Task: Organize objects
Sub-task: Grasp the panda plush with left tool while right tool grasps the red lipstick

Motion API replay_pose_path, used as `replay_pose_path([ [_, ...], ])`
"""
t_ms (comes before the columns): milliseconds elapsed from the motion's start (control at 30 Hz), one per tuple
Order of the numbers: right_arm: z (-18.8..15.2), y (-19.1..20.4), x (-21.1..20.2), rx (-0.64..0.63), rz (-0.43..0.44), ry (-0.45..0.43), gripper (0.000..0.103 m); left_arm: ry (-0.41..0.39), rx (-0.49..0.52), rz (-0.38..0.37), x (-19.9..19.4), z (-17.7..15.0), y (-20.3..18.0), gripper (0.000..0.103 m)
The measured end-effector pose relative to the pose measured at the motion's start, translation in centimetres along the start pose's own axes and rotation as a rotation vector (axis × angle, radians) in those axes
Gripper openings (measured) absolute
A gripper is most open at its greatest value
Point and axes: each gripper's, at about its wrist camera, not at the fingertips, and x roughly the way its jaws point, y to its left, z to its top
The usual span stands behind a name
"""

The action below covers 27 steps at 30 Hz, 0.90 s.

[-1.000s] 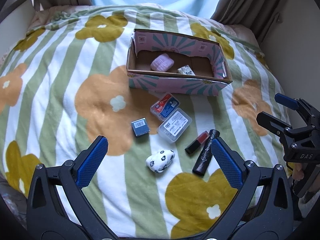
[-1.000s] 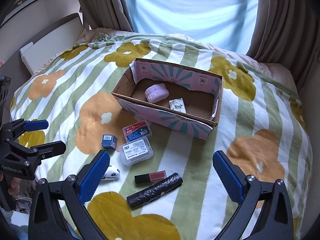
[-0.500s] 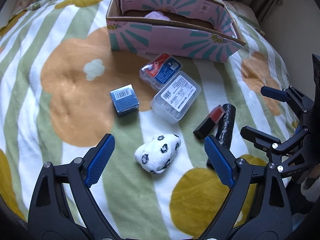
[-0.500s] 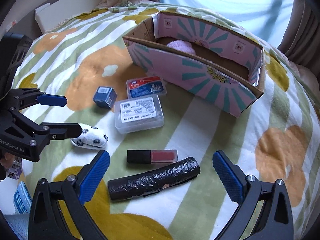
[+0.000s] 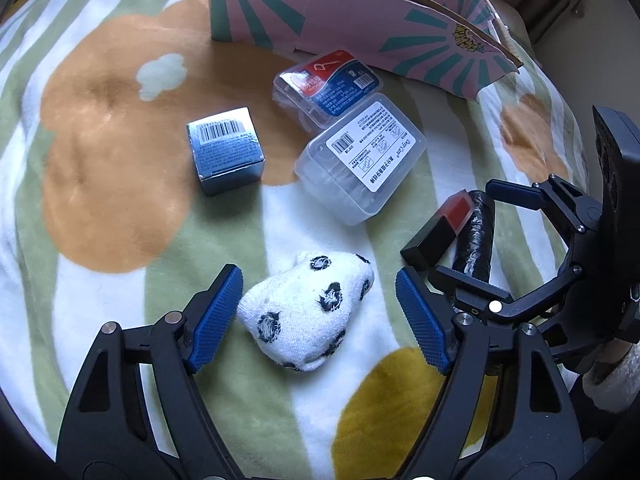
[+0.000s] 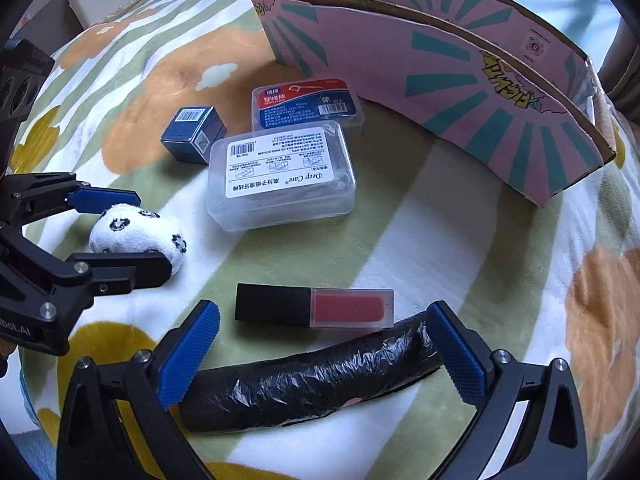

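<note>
A white sock ball with black spots (image 5: 308,312) (image 6: 136,232) lies on the flowered blanket, between the fingers of my left gripper (image 5: 318,314) (image 6: 124,236), which is open around it. A black rolled plastic bag (image 6: 312,384) (image 5: 476,232) lies lengthwise between the fingers of my right gripper (image 6: 322,354) (image 5: 480,236), open, with one finger near each end. A lip gloss tube (image 6: 312,306) (image 5: 440,228) with a black cap rests just beyond the roll. Whether any finger touches its object, I cannot tell.
Farther out lie a small blue box (image 5: 228,148) (image 6: 194,132), a clear plastic box (image 5: 360,160) (image 6: 280,176) and a red-and-blue floss box (image 5: 328,84) (image 6: 304,102). The pink cardboard box (image 5: 360,12) (image 6: 440,80) stands behind them; its inside is hidden. Wall at right.
Both grippers have dropped low over the bed. The left now straddles the sock ball and the right straddles the black roll. Both stay open; no object has moved.
</note>
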Motion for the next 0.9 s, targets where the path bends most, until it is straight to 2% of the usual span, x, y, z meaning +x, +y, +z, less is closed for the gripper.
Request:
replay_pose_path([
  [200,0.2,0.0,1.4,-0.010,0.003,0.041,0.102,0.013,-0.002,0.009,1.1,-0.2,-0.2,0.077],
  [267,0.2,0.1,1.5,-0.014,-0.004,0.045,0.100,0.011,-0.008,0.009,1.3,-0.2,-0.2,0.076],
  [333,0.4,0.0,1.7,-0.009,0.004,0.052,0.093,0.009,-0.013,0.014,1.3,-0.1,-0.1,0.065],
  [433,0.5,-0.1,2.0,-0.005,0.015,0.068,0.080,0.013,-0.011,0.015,1.3,-0.1,0.1,0.057],
  [733,0.4,-0.5,1.5,0.012,0.013,0.067,0.080,0.024,0.016,0.013,1.2,-0.3,-0.2,0.049],
  [900,0.8,-1.2,0.1,0.064,0.019,0.057,0.080,0.019,0.021,-0.004,-0.2,-0.1,-0.2,0.048],
])
